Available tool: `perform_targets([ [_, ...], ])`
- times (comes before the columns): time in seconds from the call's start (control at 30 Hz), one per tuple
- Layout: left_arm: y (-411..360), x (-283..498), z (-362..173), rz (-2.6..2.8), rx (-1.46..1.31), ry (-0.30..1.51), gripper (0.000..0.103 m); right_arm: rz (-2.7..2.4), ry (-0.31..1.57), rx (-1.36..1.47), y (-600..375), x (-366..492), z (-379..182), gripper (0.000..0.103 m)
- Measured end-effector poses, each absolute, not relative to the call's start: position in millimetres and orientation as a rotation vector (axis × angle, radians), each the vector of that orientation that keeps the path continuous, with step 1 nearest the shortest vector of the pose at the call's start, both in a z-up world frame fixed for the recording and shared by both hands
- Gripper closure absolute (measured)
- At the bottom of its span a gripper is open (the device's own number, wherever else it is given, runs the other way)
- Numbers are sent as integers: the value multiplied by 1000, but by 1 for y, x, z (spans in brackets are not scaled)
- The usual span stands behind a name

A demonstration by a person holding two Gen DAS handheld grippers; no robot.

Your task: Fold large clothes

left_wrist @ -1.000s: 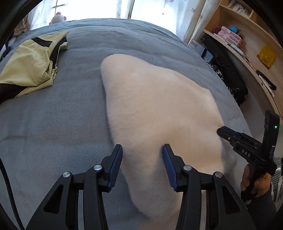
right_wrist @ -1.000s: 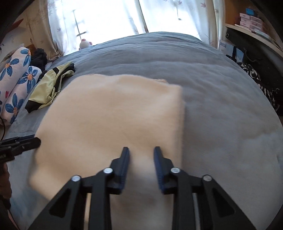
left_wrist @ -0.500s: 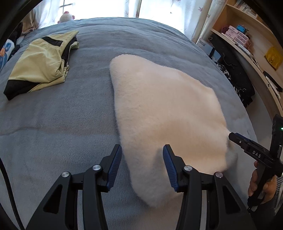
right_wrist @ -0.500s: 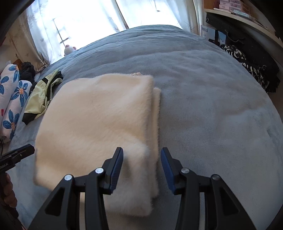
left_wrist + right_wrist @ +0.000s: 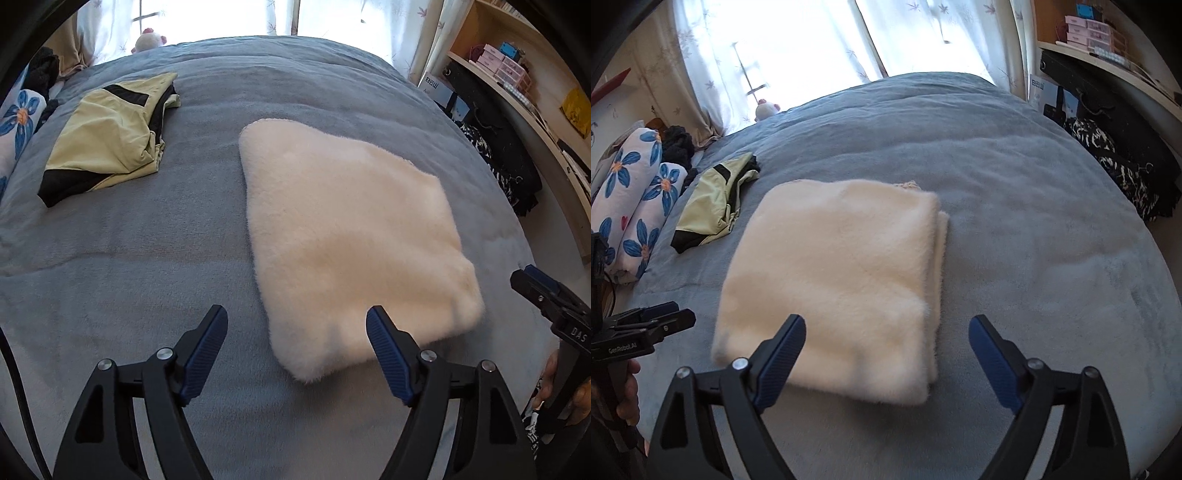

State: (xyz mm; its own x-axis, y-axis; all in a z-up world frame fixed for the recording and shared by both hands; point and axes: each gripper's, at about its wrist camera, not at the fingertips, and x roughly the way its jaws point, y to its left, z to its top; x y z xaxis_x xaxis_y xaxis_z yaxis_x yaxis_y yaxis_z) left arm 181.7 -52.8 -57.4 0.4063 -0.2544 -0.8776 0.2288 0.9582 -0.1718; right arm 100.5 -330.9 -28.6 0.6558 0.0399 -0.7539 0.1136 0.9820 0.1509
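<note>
Garment, cream fleece [image 5: 834, 280], is laid folded flat on the grey bed [image 5: 1034, 221]. Left gripper [image 5: 295, 347] and right gripper [image 5: 886, 350] are held above its near edge, fingers opening, nothing gripped. Yellow-and-black garment [image 5: 107, 147] is set well apart.

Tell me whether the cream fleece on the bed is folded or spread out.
Folded. The cream fleece lies as a compact rectangle on the bed, with stacked layers showing along its right edge.

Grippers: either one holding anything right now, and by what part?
Nothing held. Left gripper and right gripper are both opening, with nothing between the fingers; the folded cream garment lies free on the bed.
</note>
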Motion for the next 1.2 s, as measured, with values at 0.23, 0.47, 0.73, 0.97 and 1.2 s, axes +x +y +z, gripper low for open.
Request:
perform_targets([
  [0.23,-47,173,-51,-291,-23,1122,27,-27,876,145,-332,93,-27,7],
  [0.47,-39,176,-53,-294,-33,1143,27,-25,885,109,-335,91,-26,7],
  [0.73,-40,197,-56,-334,-14,1168,27,-3,982,246,-365,109,-41,6],
  [0.97,-47,228,-84,-391,-97,1262,27,39,1046,441,-398,138,-66,6],
  [1.2,-58,244,-115,-438,-91,1296,27,138,1093,592,-413,171,-99,6],
])
